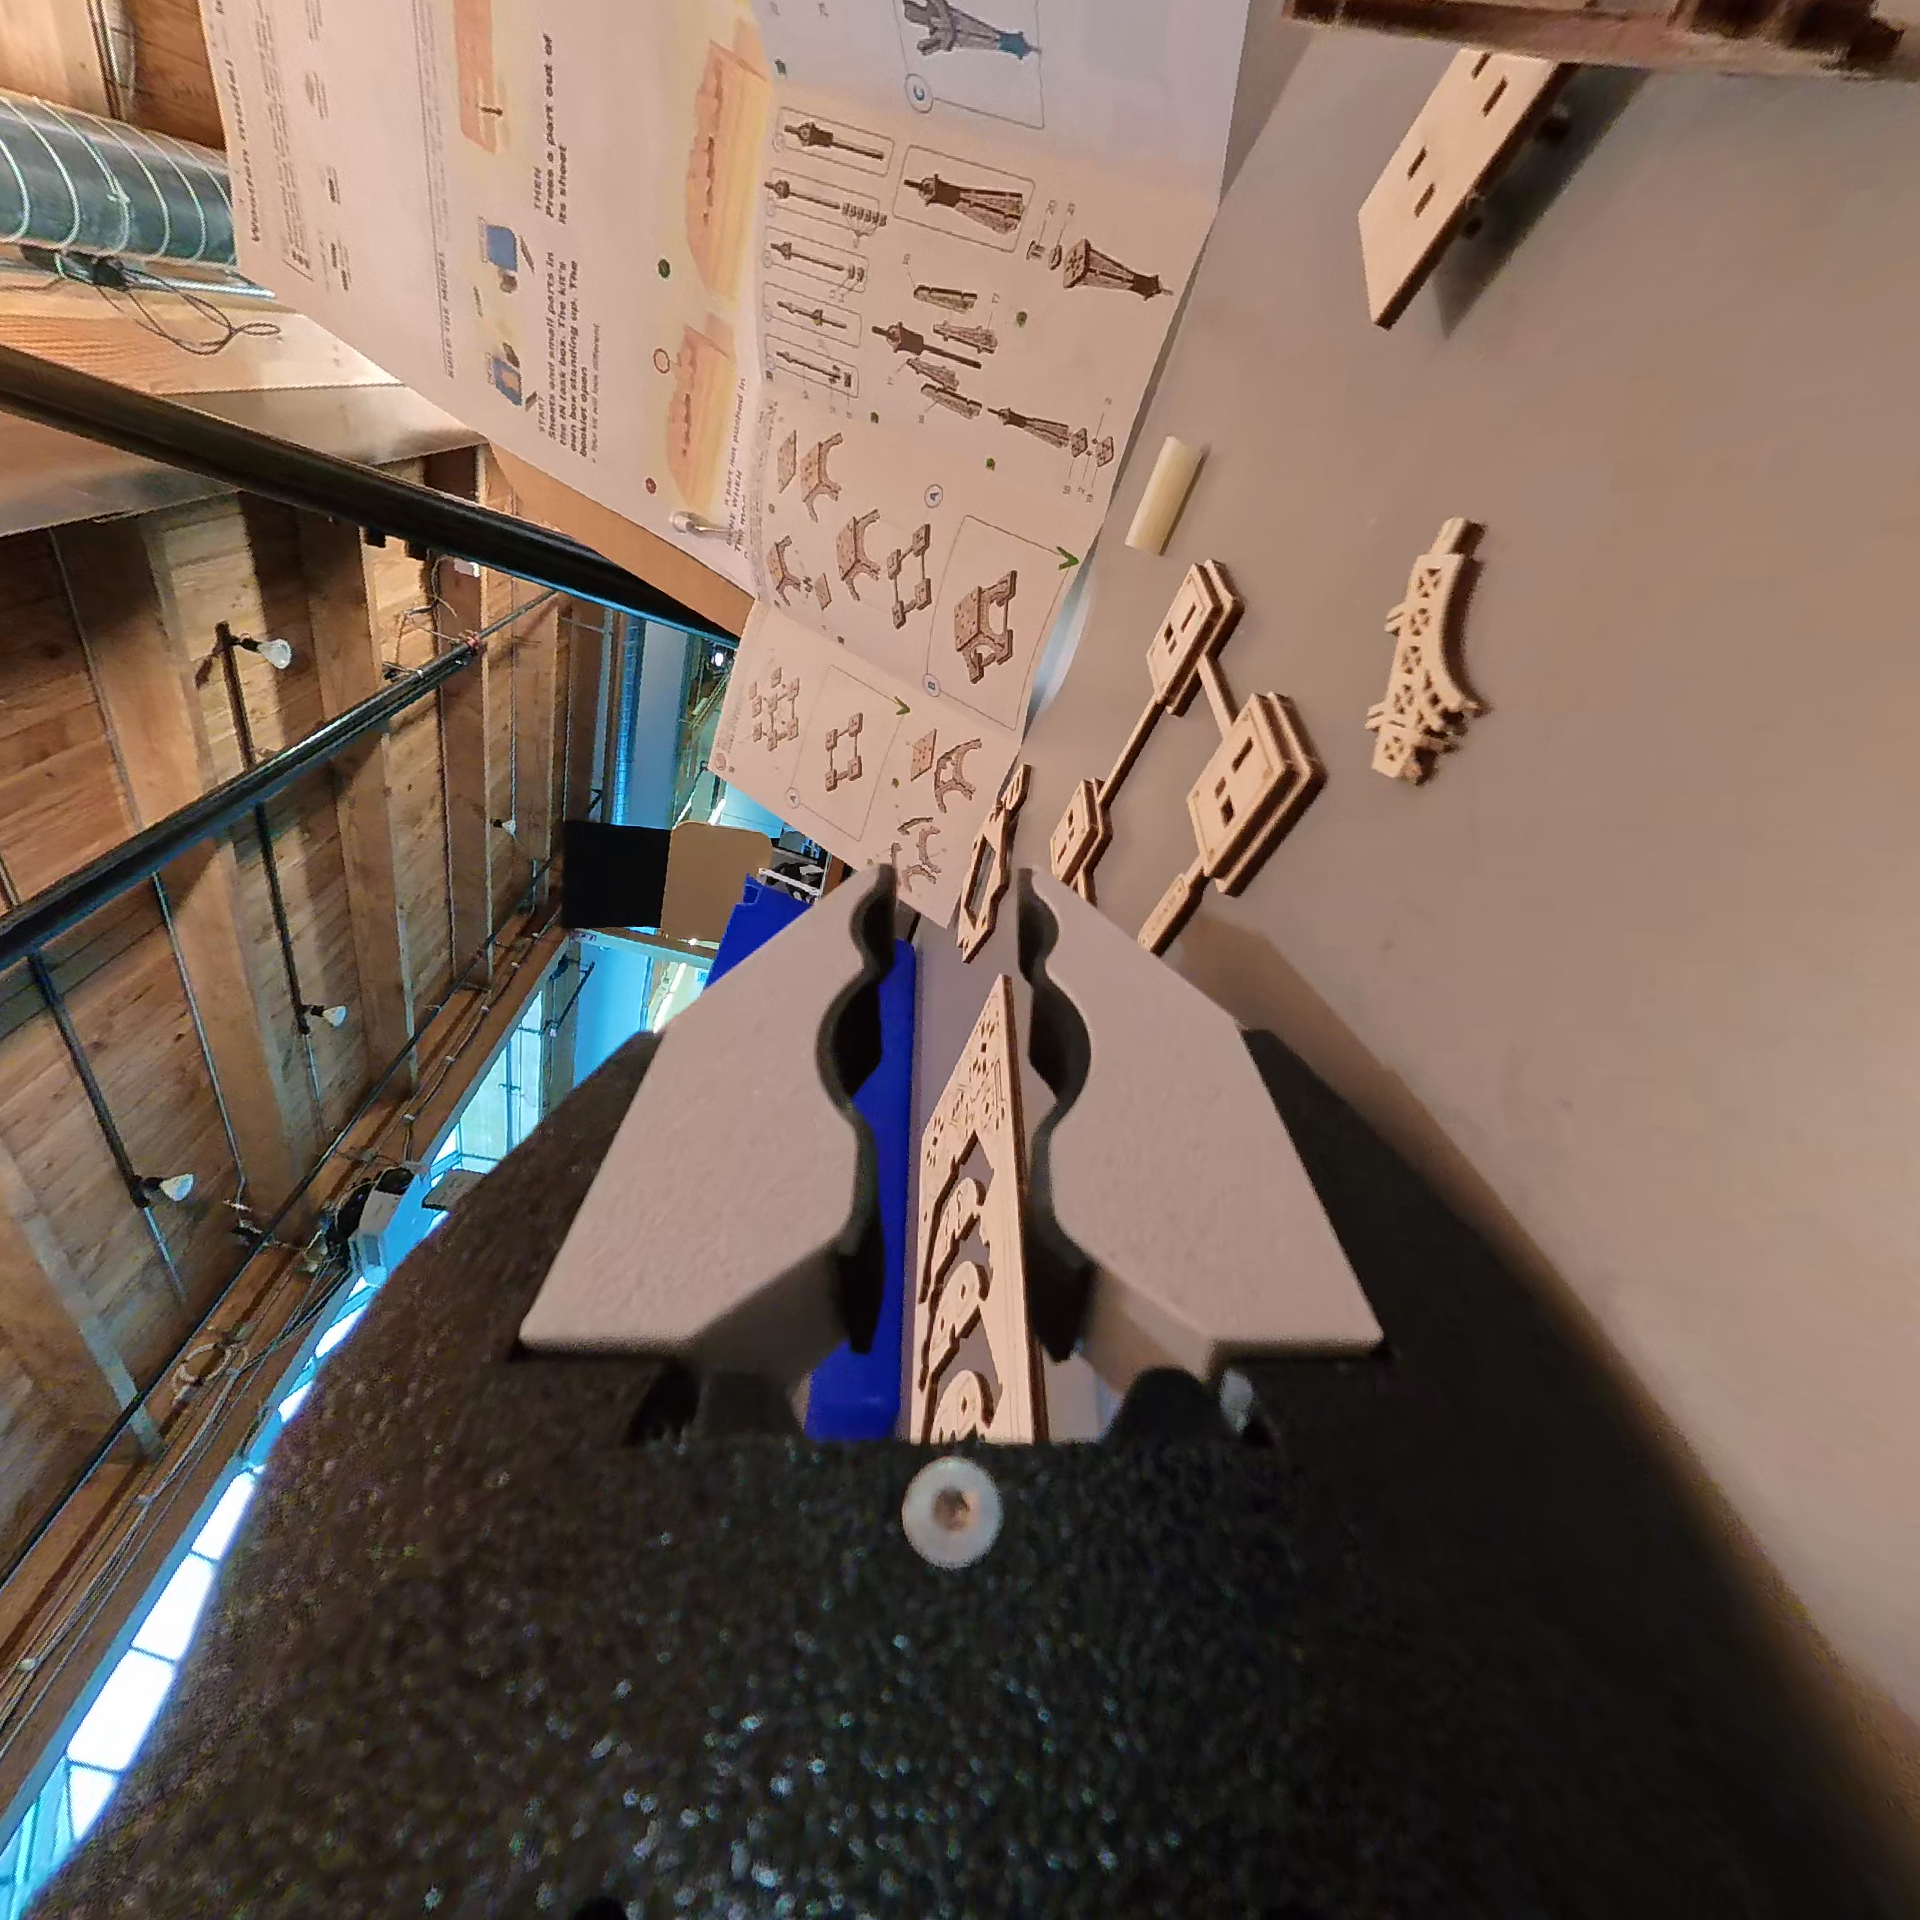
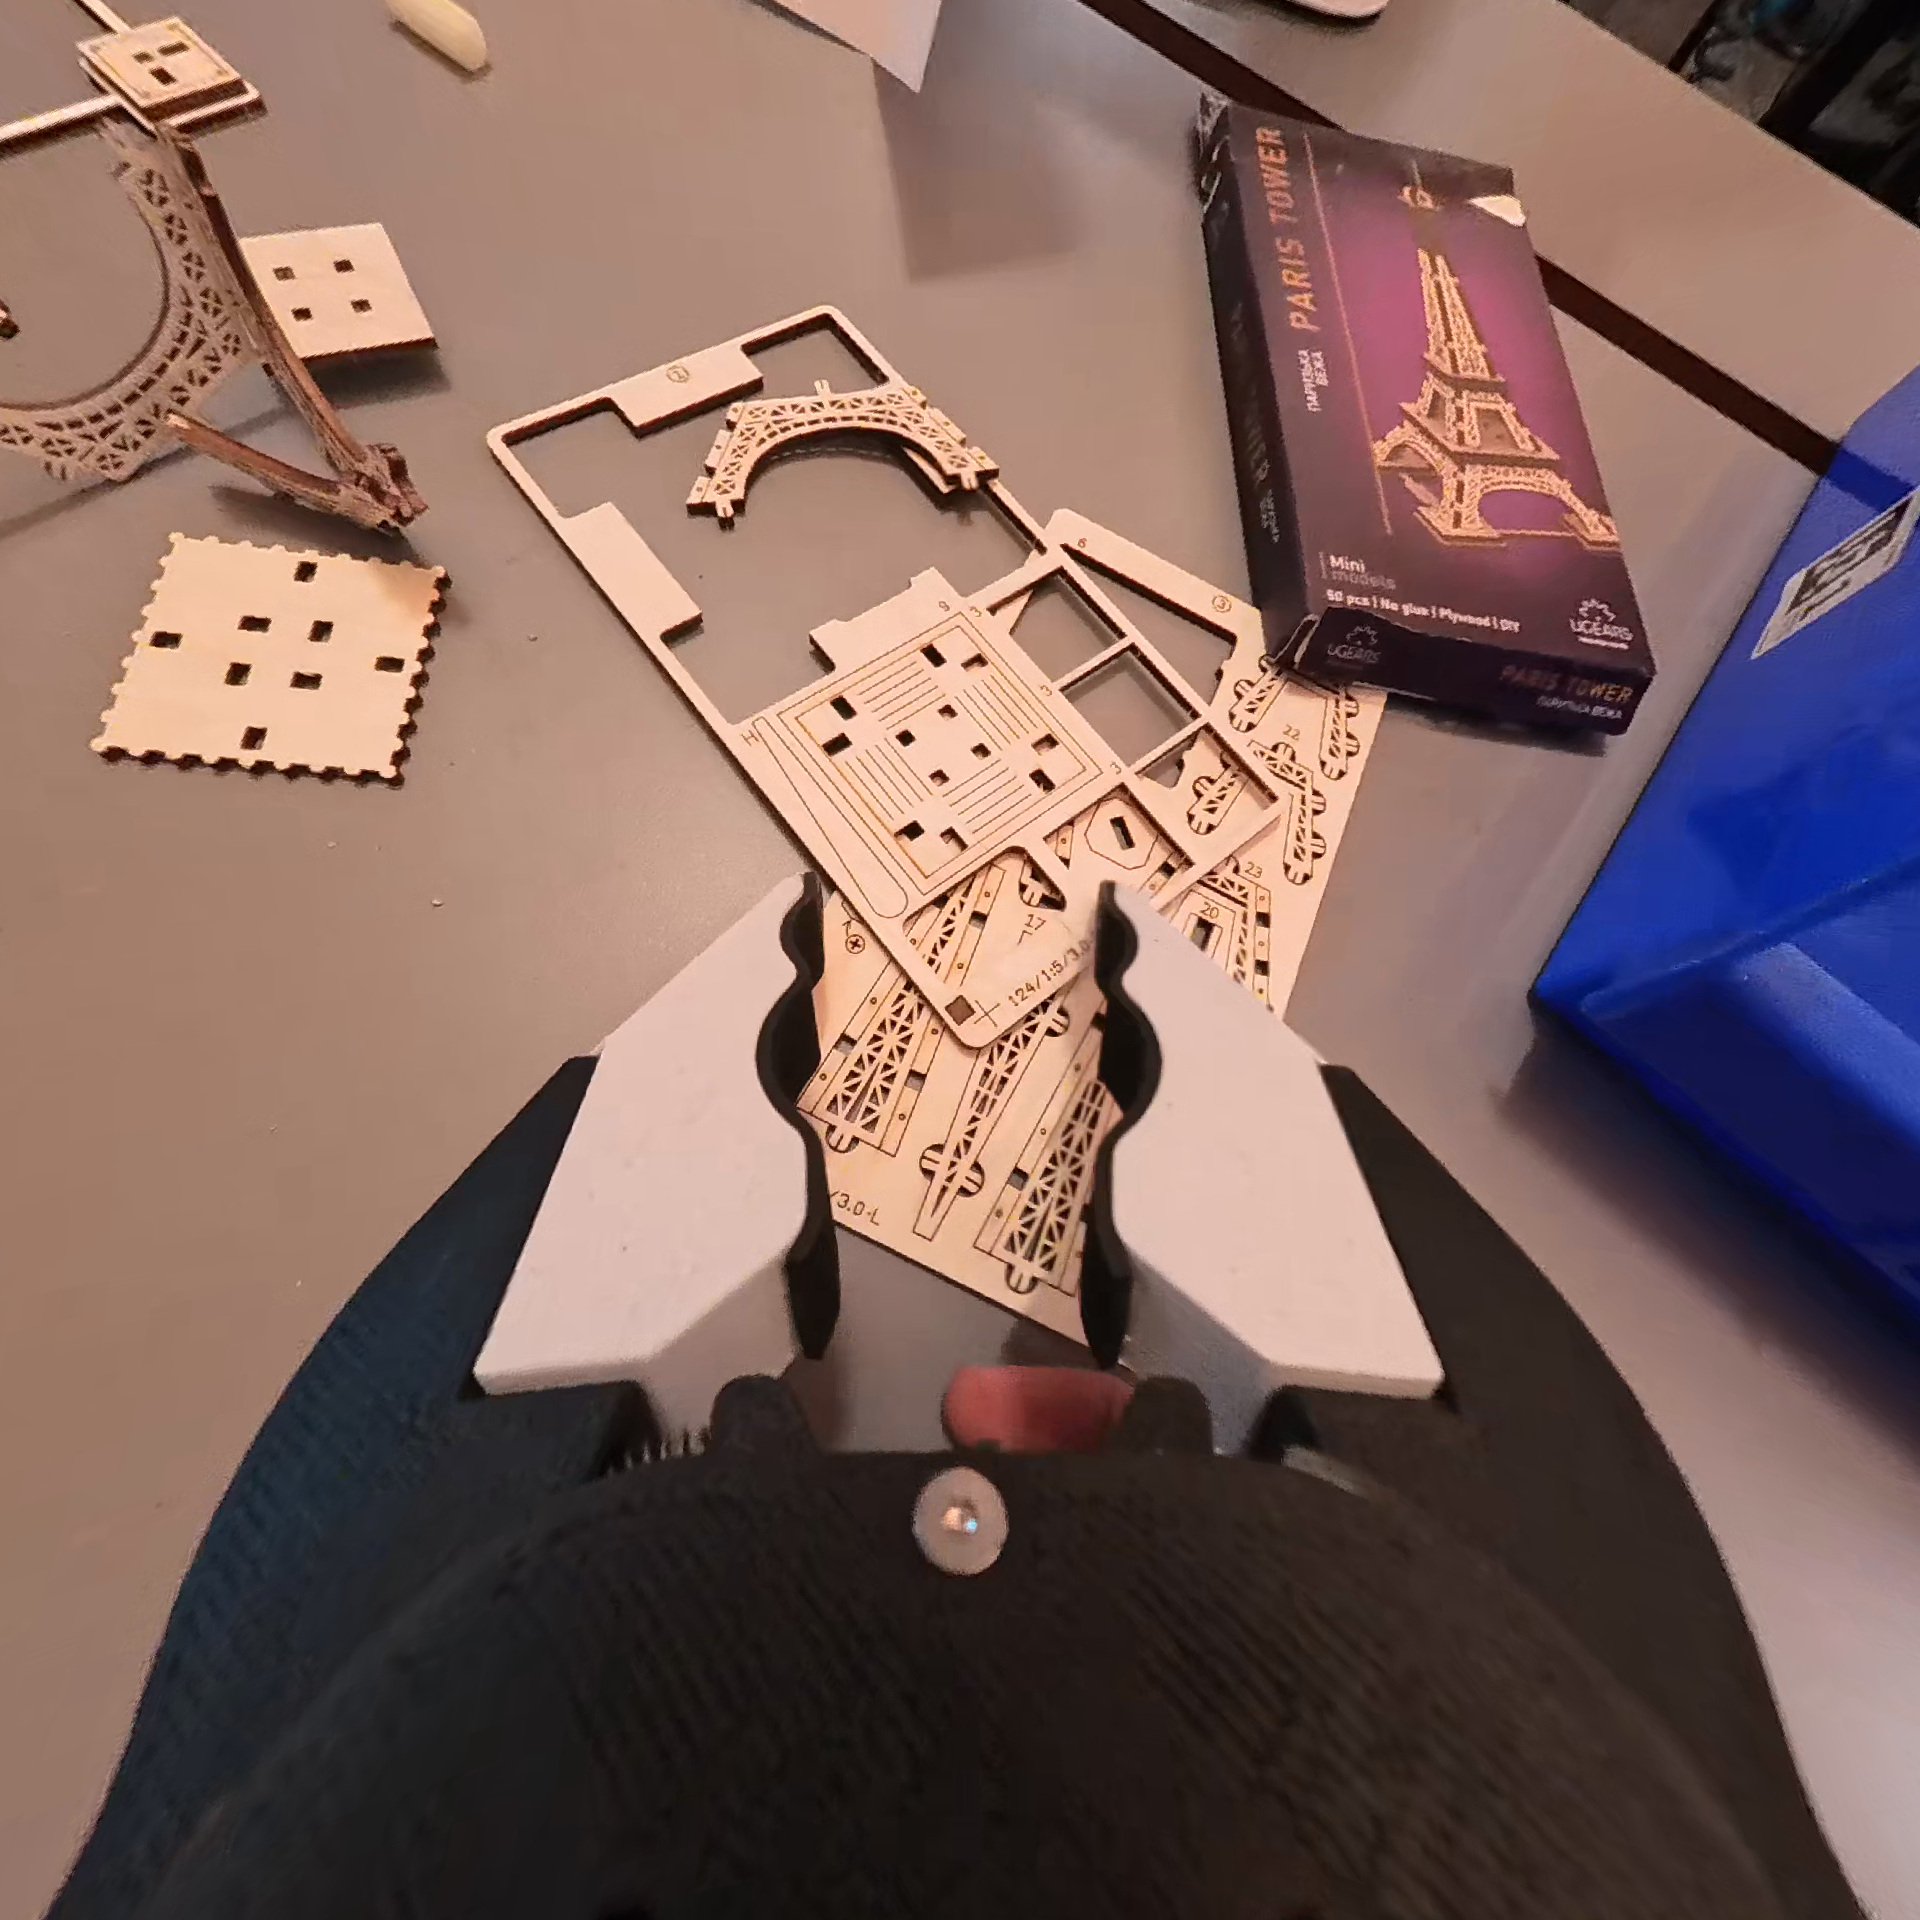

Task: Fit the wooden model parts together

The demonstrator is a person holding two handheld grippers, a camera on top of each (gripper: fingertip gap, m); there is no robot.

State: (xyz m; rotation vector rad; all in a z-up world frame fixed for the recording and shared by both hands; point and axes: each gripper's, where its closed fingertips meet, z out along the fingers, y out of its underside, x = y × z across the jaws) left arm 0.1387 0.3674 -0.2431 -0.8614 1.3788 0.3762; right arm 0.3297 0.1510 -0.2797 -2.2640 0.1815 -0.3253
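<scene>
In the right wrist view my right gripper (image 2: 956, 914) is open and empty, hovering over a pile of laser-cut wooden sheets (image 2: 935, 758) on the grey table (image 2: 623, 935). One sheet frame holds a lattice arch part (image 2: 831, 436). A partly built arch assembly (image 2: 177, 343) stands at the far left, with a notched square plate (image 2: 270, 665) in front of it. In the left wrist view my left gripper (image 1: 956, 894) is open and empty, rolled sideways beside the table. A wooden sheet (image 1: 971, 1195) shows through its gap. A frame with square feet (image 1: 1195, 748) and a loose arch part (image 1: 1423, 665) lie beyond.
A dark model box (image 2: 1423, 416) lies at the right, next to a blue bin (image 2: 1766, 935). A small square plate (image 2: 332, 296) lies at the far left. An instruction booklet (image 1: 831, 416) stands open behind the parts, with a cream stick (image 1: 1164, 494) and a slotted plate (image 1: 1455, 187) nearby. The notched square plate (image 2: 270, 665) lies some 10 centimeters from my right tips, 15 centimeters from my left tips.
</scene>
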